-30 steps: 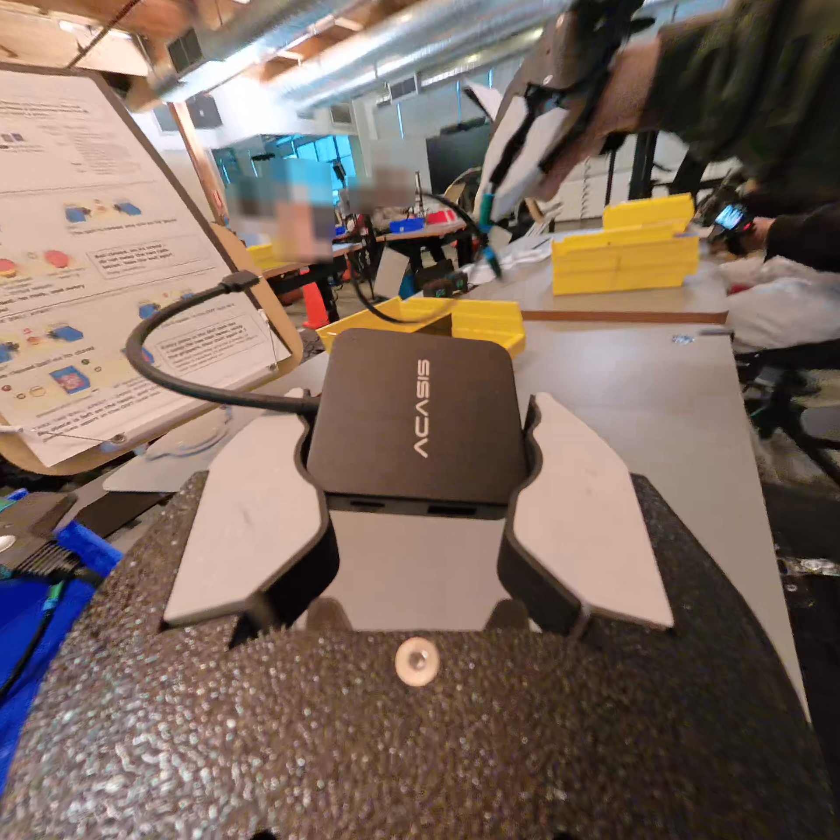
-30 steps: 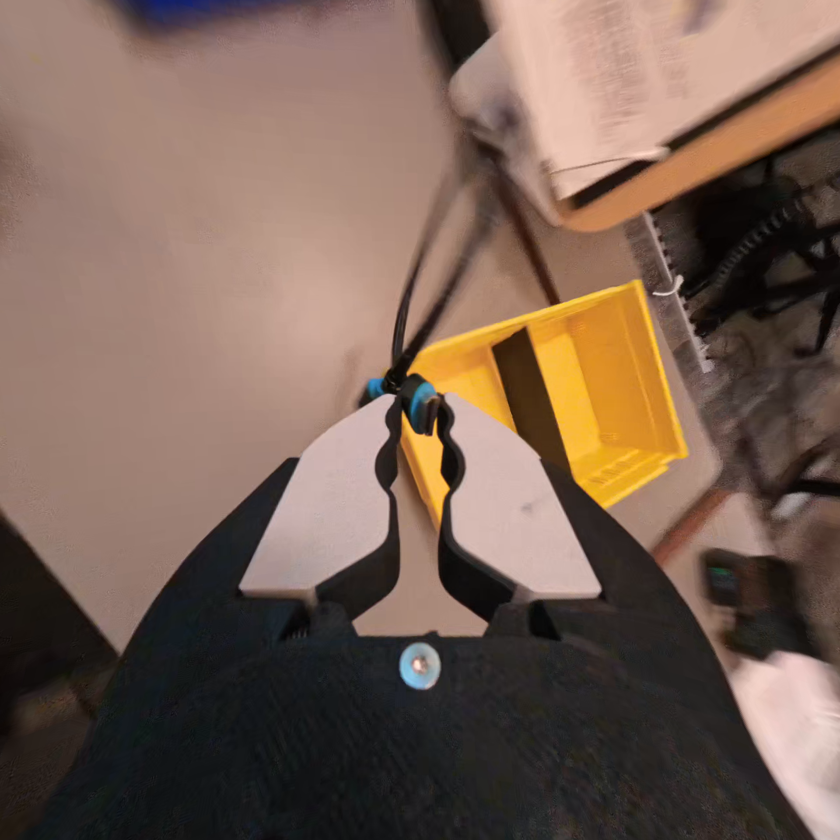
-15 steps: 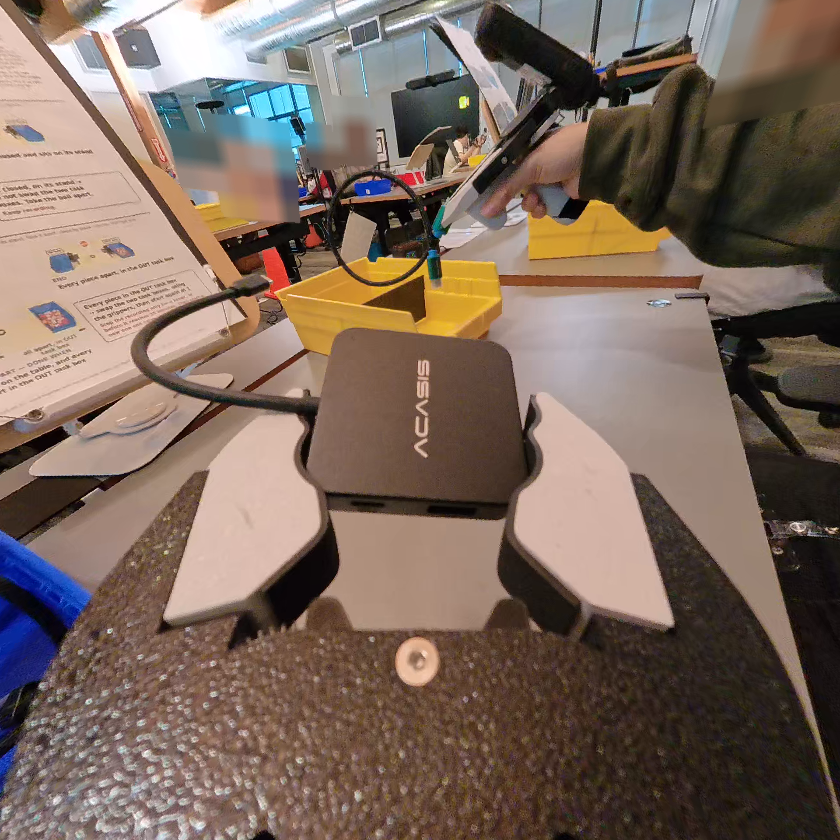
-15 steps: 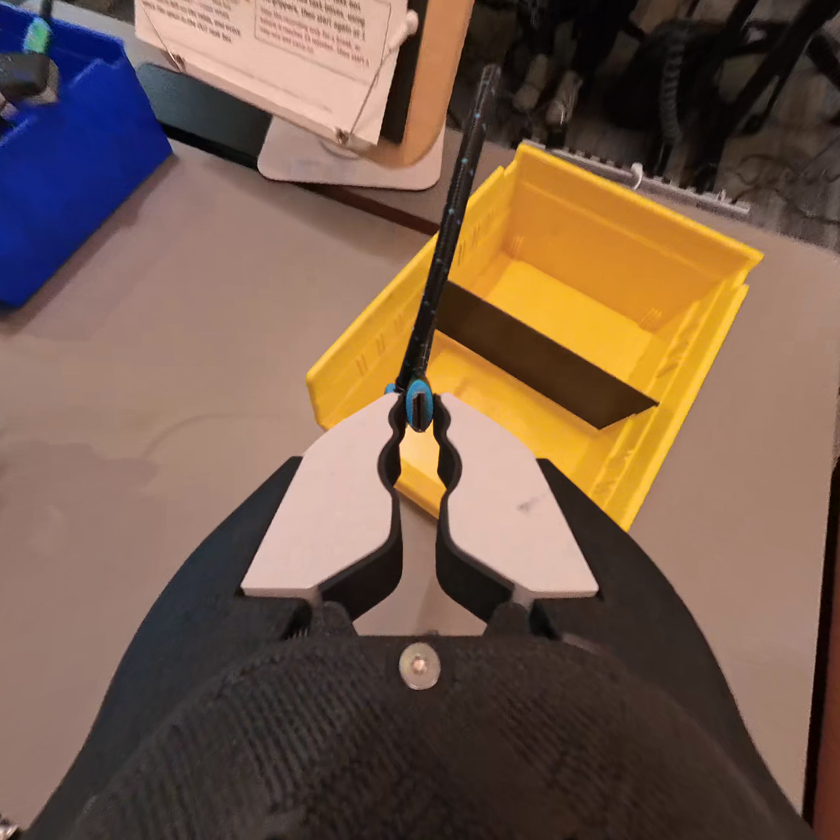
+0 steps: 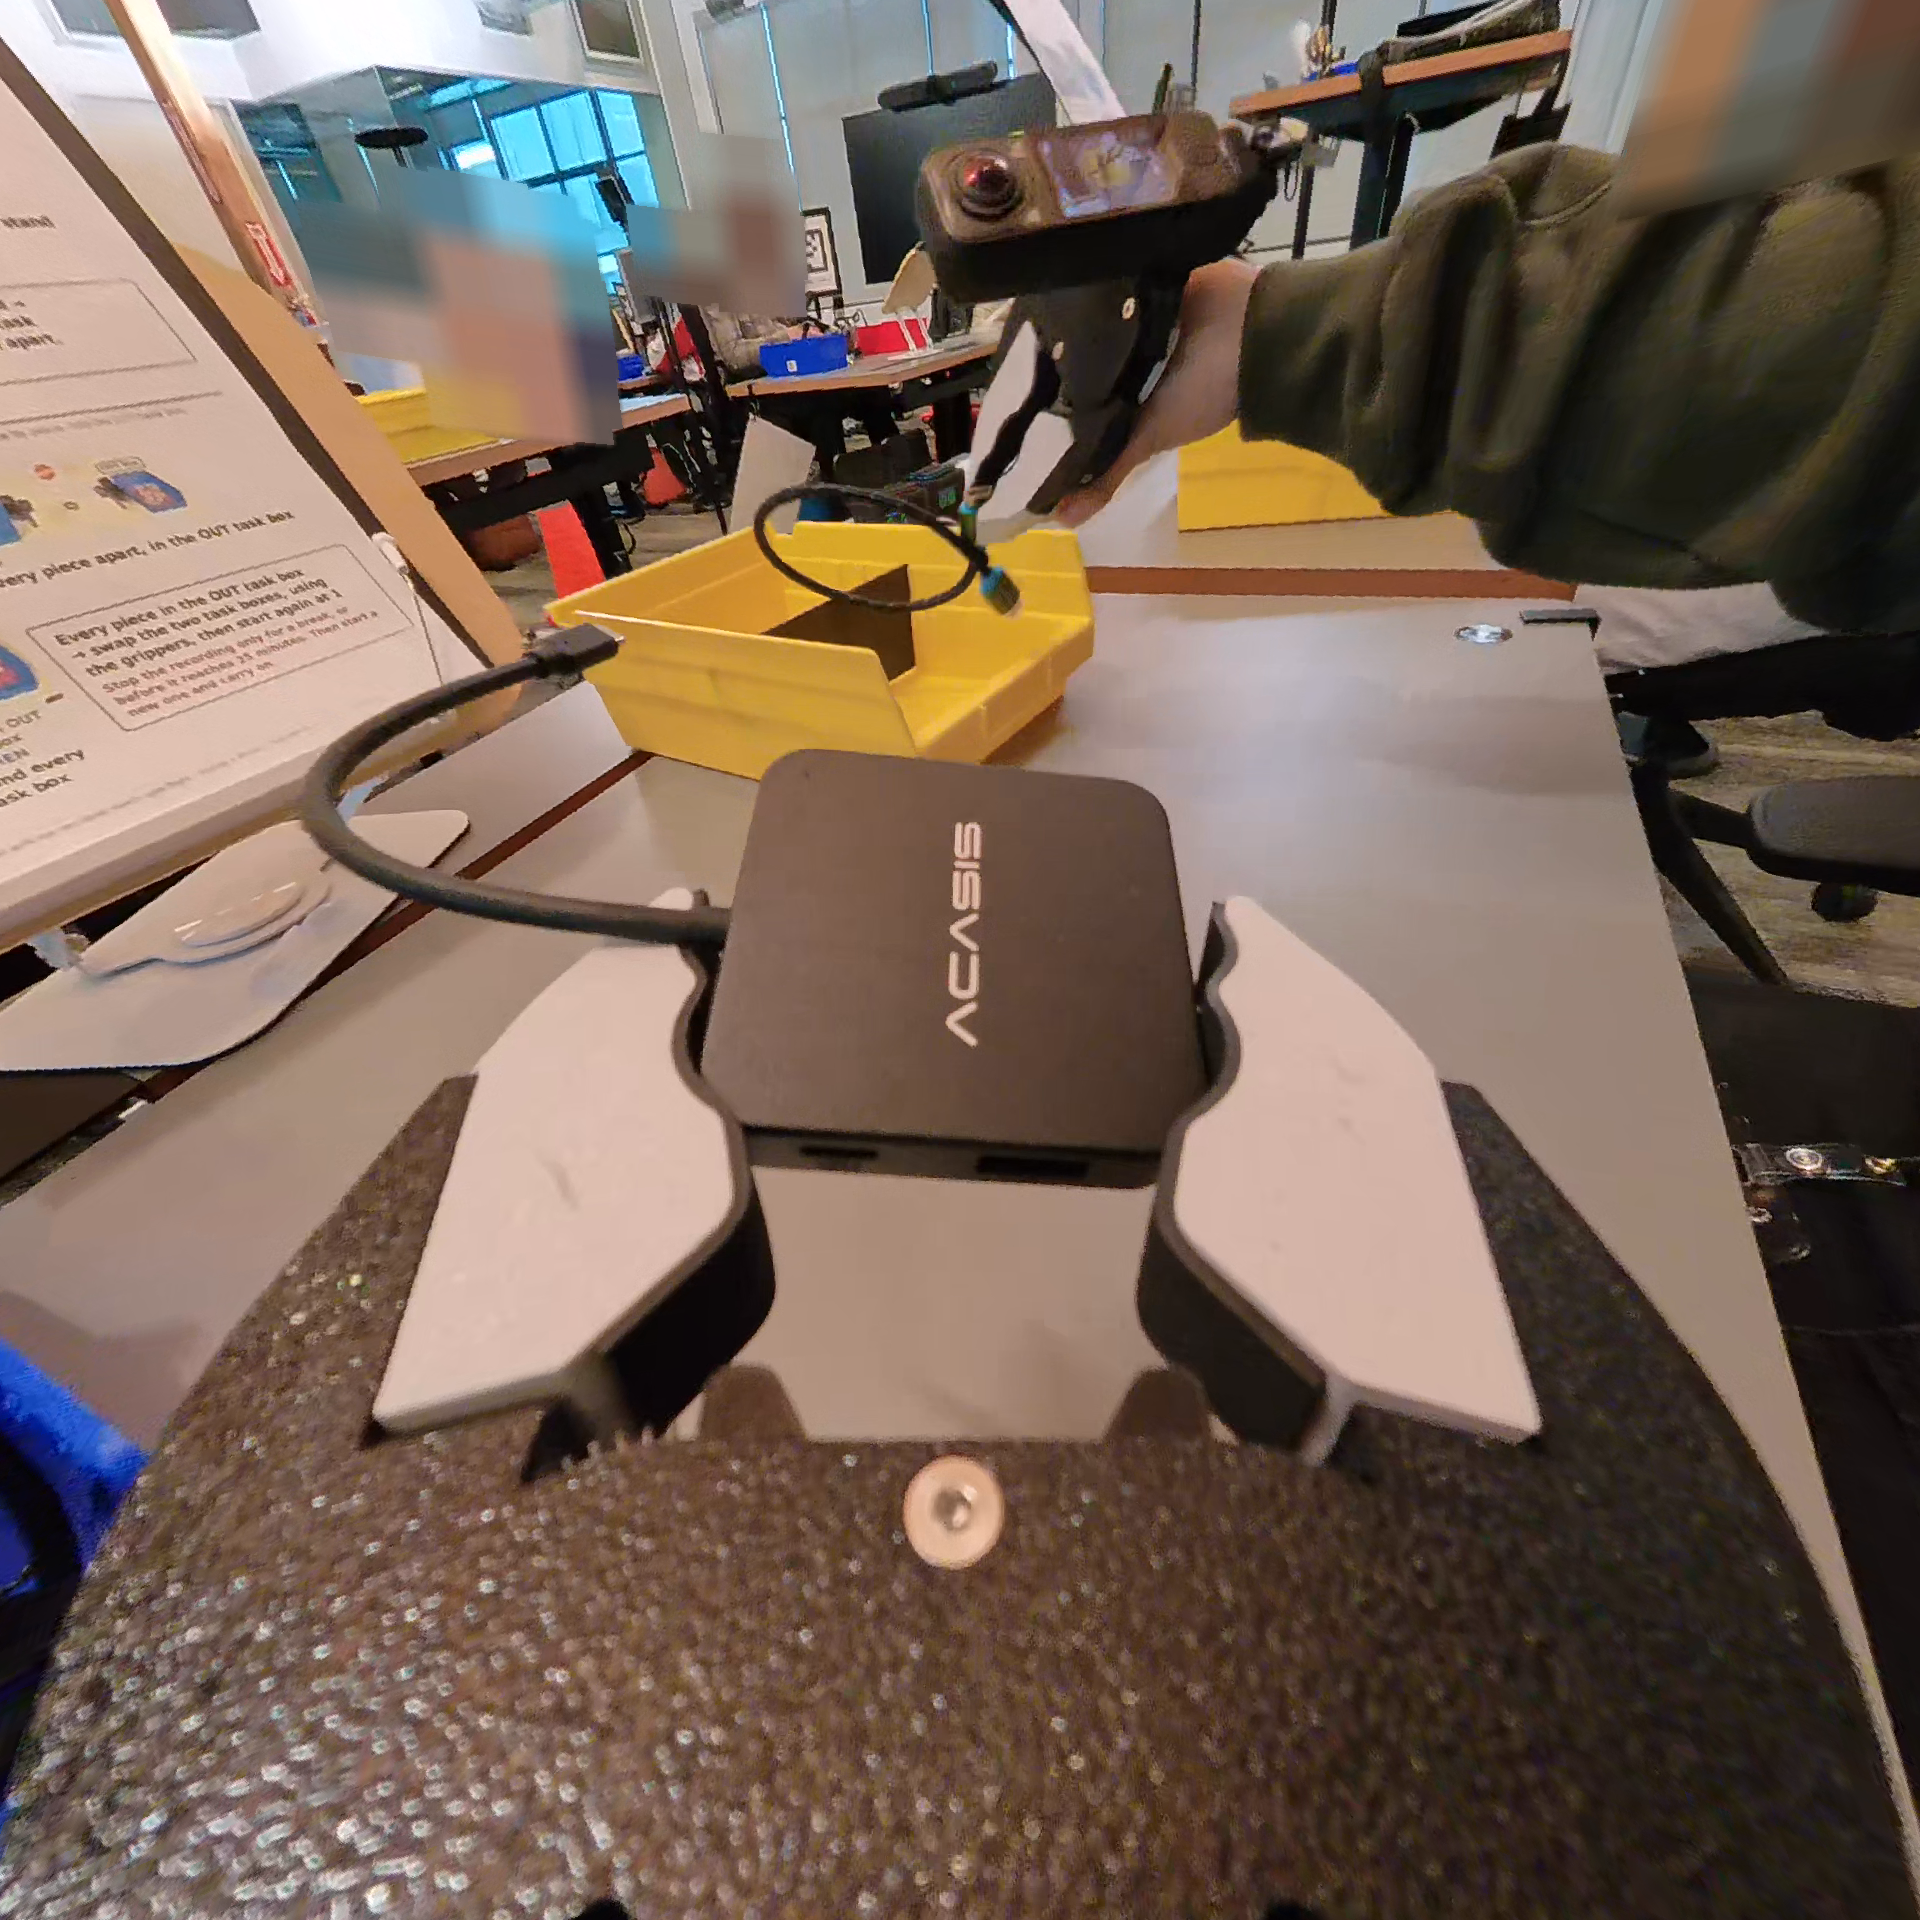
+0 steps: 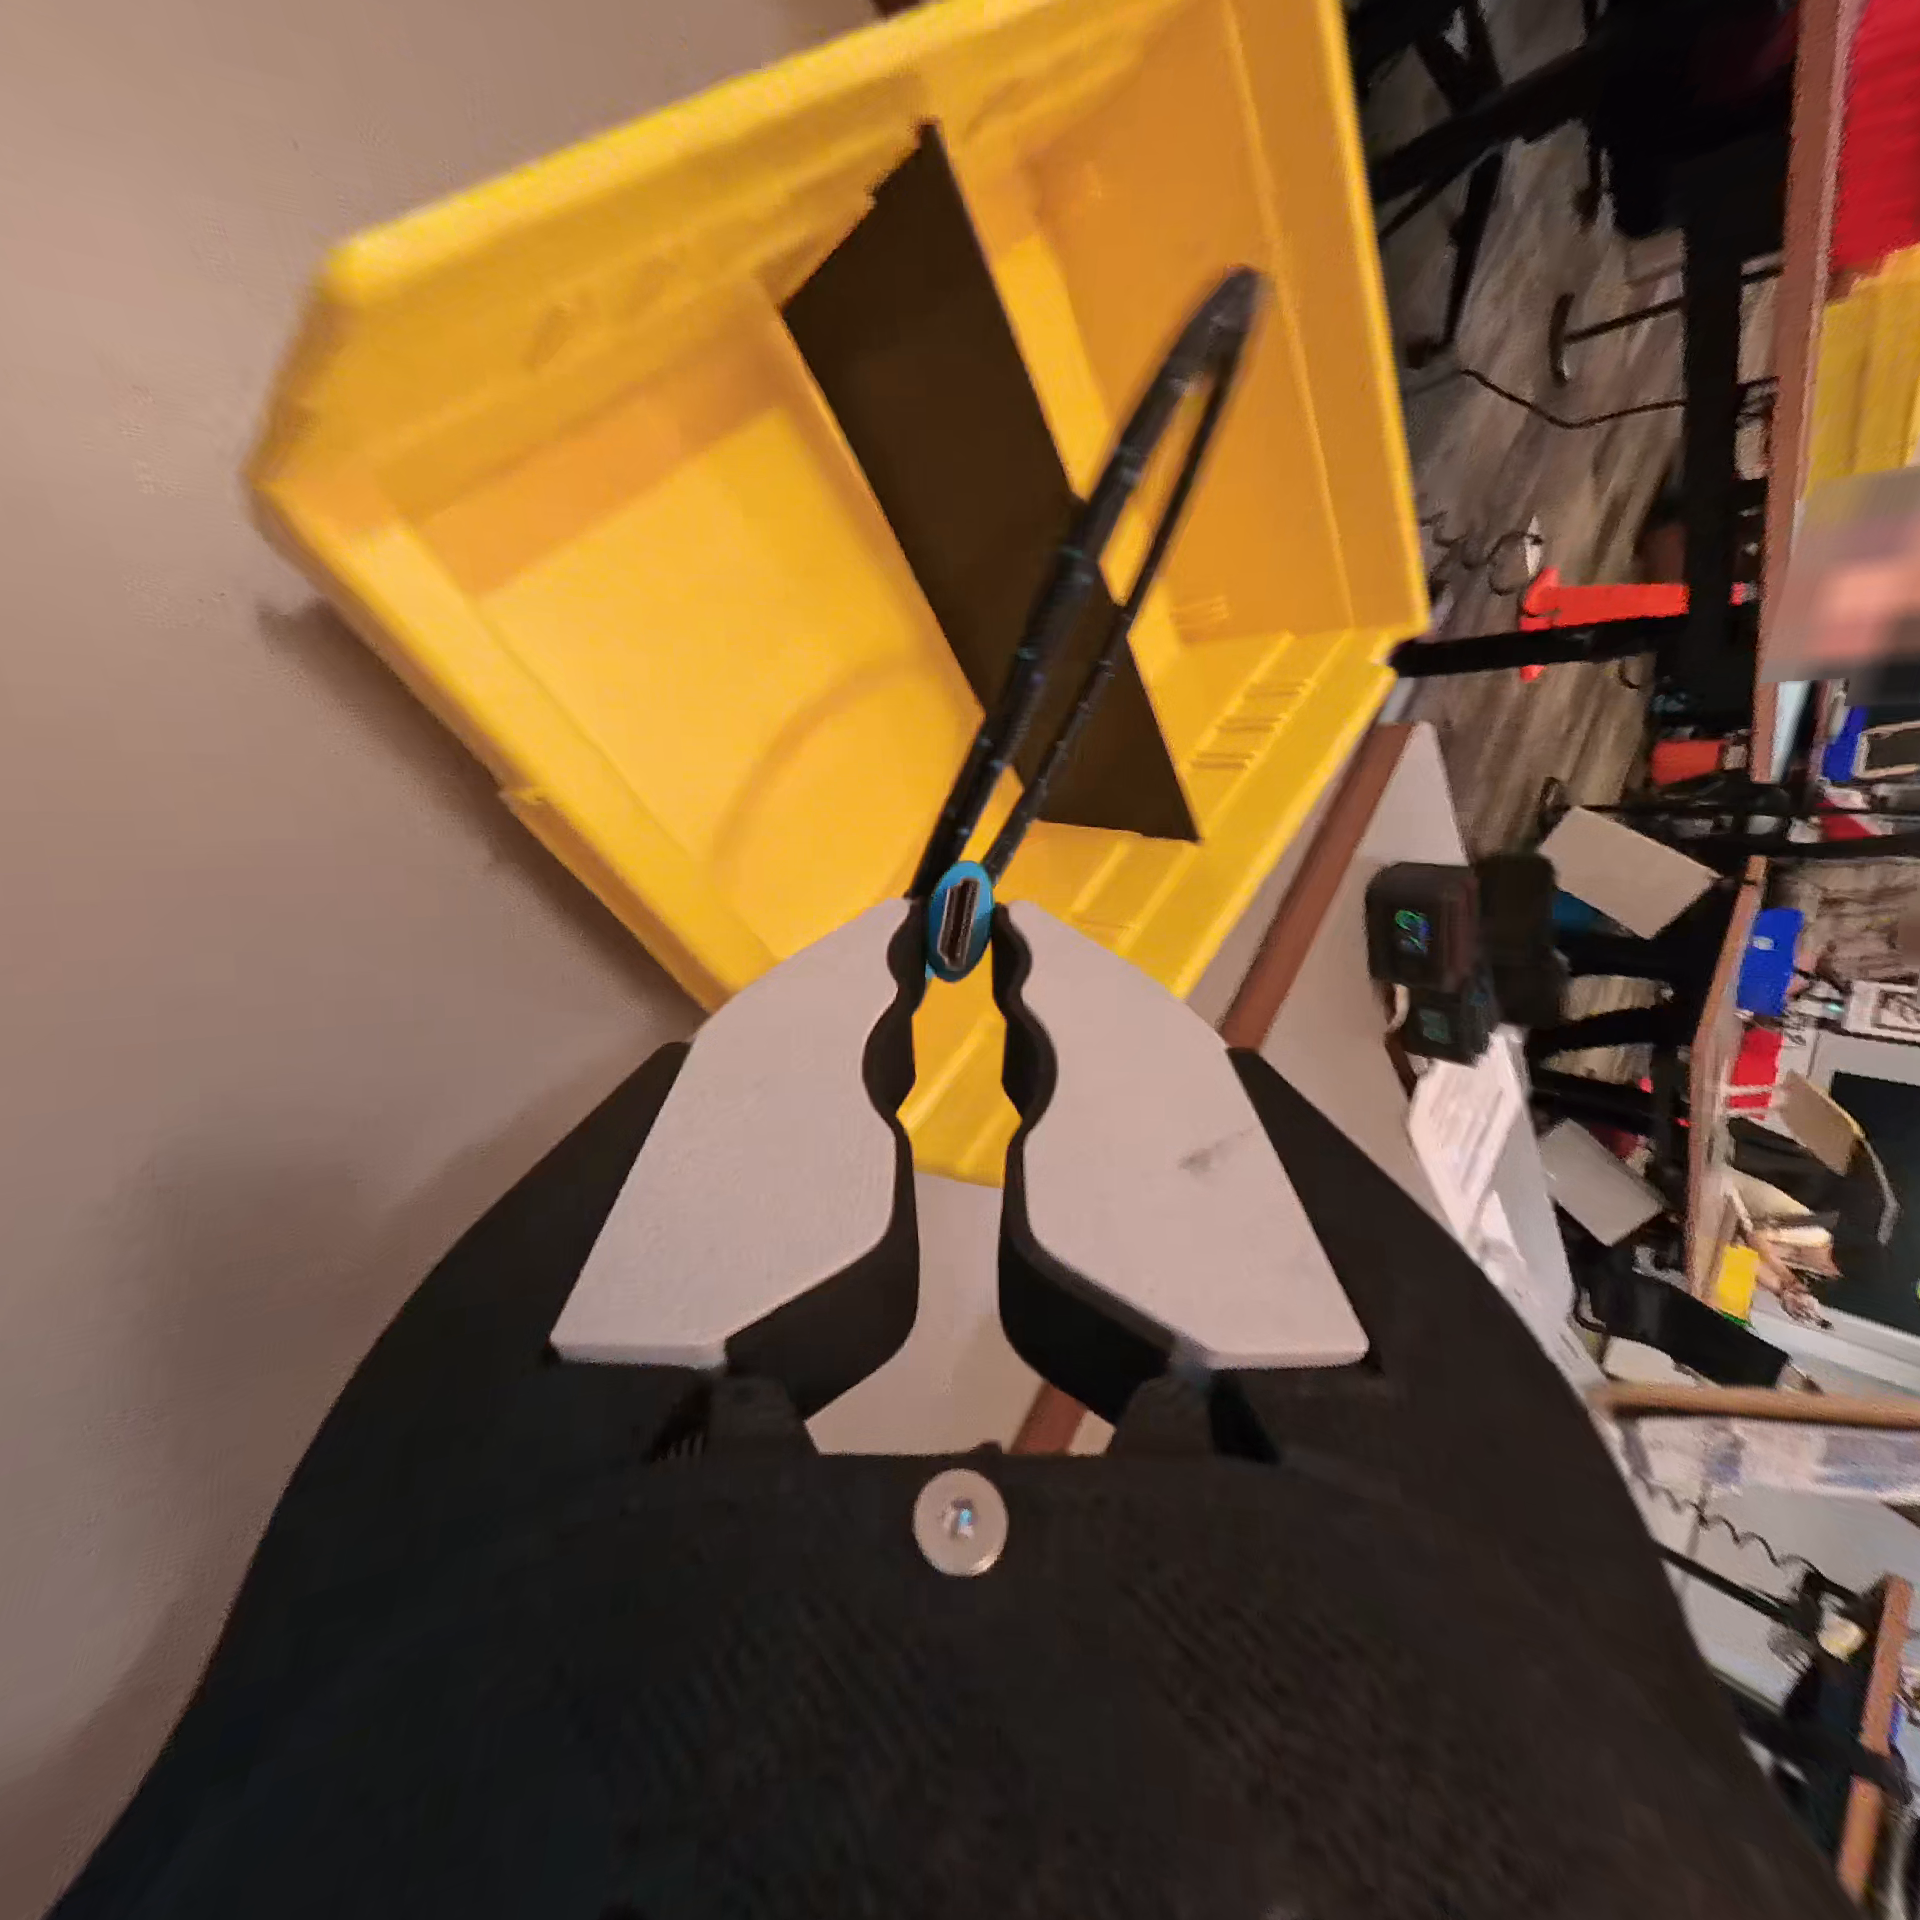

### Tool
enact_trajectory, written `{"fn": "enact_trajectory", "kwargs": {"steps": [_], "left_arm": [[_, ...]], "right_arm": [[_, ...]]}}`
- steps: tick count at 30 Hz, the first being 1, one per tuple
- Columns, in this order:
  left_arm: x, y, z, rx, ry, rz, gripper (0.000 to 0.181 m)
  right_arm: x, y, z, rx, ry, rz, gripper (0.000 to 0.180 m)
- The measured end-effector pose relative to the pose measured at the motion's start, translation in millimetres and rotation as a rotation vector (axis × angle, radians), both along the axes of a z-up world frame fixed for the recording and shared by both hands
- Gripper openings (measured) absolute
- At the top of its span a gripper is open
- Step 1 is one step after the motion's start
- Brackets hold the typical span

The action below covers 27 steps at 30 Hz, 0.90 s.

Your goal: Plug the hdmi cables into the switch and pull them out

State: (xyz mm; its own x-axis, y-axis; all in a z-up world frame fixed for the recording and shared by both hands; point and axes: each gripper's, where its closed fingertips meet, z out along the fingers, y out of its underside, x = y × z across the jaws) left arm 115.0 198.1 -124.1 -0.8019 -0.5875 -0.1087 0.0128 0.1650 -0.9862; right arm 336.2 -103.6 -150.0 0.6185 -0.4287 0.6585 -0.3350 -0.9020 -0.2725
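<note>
My left gripper (image 5: 956, 914) is shut on the black switch box (image 5: 945, 935) and holds it just above the grey table (image 5: 1351, 831). Two ports on its near edge face me. The switch's own black lead (image 5: 416, 748) curls left to a free plug. My right gripper (image 6: 954, 935) is shut on a blue-collared HDMI plug (image 6: 958, 914), whose metal mouth faces the camera. Its short black cable (image 6: 1091, 582) loops over the yellow bin (image 6: 623, 582). In the left wrist view the right gripper (image 5: 1023, 488) is beyond the bin (image 5: 790, 675), and the cable's other blue plug (image 5: 1000, 594) hangs free.
A black divider (image 6: 966, 436) splits the yellow bin. An instruction board on a stand (image 5: 156, 582) is at the left, and a blue bin (image 5: 52, 1455) is at the lower left. More yellow bins (image 5: 1268, 488) sit at the back. The table edge and an office chair (image 5: 1818, 831) are on the right.
The right gripper has come down and turned over the yellow bin with the cable in it, so the plug now faces its camera. The left gripper has carried the switch closer to the bin.
</note>
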Motion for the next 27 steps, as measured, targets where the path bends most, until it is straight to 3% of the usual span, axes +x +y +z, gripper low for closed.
{"fn": "enact_trajectory", "kwargs": {"steps": [6,12,16,19,21,27], "left_arm": [[0,-7,-7,0.012,0.013,-0.019,0.087],[1,-9,-11,0.014,0.027,-0.023,0.087],[3,-7,-13,0.013,0.037,-0.017,0.087],[4,-6,-14,0.012,0.042,-0.011,0.087],[3,-7,-13,0.011,0.036,-0.016,0.087],[-6,-19,-18,0.035,0.026,-0.096,0.087]], "right_arm": [[-2,39,-43,0.205,0.071,0.078,0.033],[-7,62,-32,0.526,0.050,0.134,0.046],[0,43,-19,0.508,-0.067,0.082,0.043],[-16,54,-12,0.580,-0.034,0.092,0.042],[-45,88,3,0.699,-0.010,0.219,0.044],[-201,218,43,0.923,0.092,0.921,0.060]]}}
